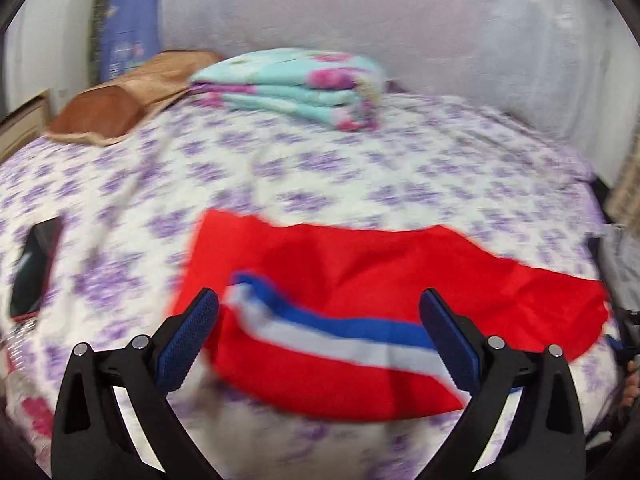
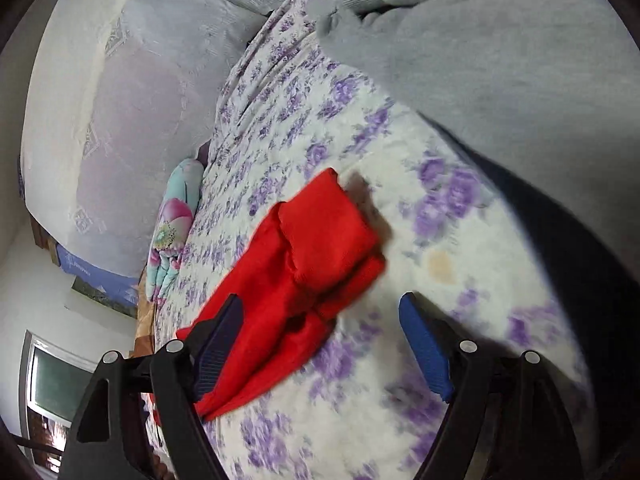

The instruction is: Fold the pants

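Observation:
Red pants (image 1: 360,272) with a blue and white side stripe (image 1: 340,328) lie flat across the bed, folded lengthwise. My left gripper (image 1: 320,340) is open and empty, its blue pads either side of the striped part, just above the cloth. In the right wrist view the red pants (image 2: 304,264) show one end folded over in a thick layer. My right gripper (image 2: 320,340) is open and empty, hovering over that end, with the left pad over the cloth and the right pad over the sheet.
The bed has a white sheet with purple flowers (image 1: 320,168). A folded turquoise floral blanket (image 1: 296,84) and a brown pillow (image 1: 120,100) lie at the far side. A dark phone (image 1: 36,264) lies at the left. Grey fabric (image 2: 500,60) fills the right wrist view's upper right.

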